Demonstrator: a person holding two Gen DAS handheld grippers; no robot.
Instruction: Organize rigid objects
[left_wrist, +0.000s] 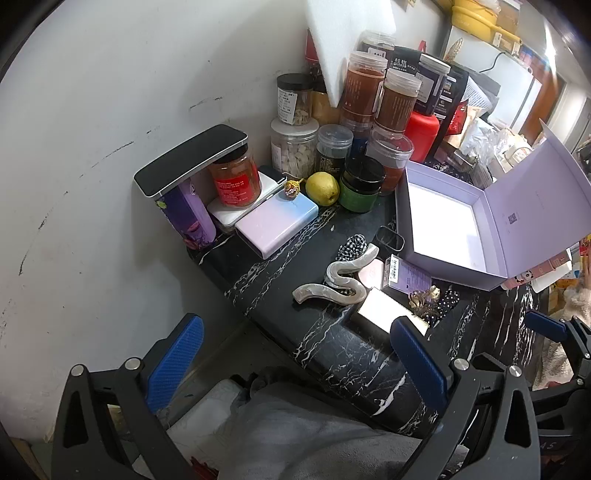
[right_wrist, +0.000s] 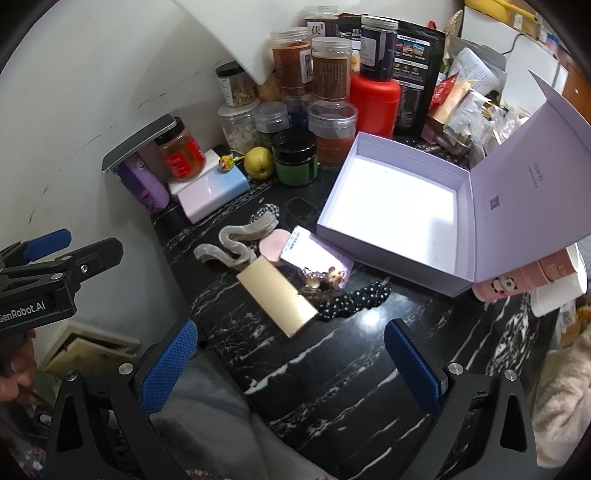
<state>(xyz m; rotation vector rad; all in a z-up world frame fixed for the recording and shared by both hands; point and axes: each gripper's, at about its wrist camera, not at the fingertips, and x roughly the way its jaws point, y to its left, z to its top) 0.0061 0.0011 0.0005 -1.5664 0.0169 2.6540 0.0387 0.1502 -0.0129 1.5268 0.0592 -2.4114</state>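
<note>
Both fingers pairs wide, empty, above gold card (right_wrist: 276, 298); lilac box (right_wrist: 391, 236) open.

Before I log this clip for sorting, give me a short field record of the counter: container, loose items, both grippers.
surface: black marble counter
container: lilac box, lid open, inside bare
loose items: gold card, wavy pearl hair clip, polka-dot scrunchie, pink compact, all outside the box
back row: jars, red bottle, pear
left gripper: fingers wide apart, nothing between them
right gripper: fingers wide apart, nothing between them
</note>
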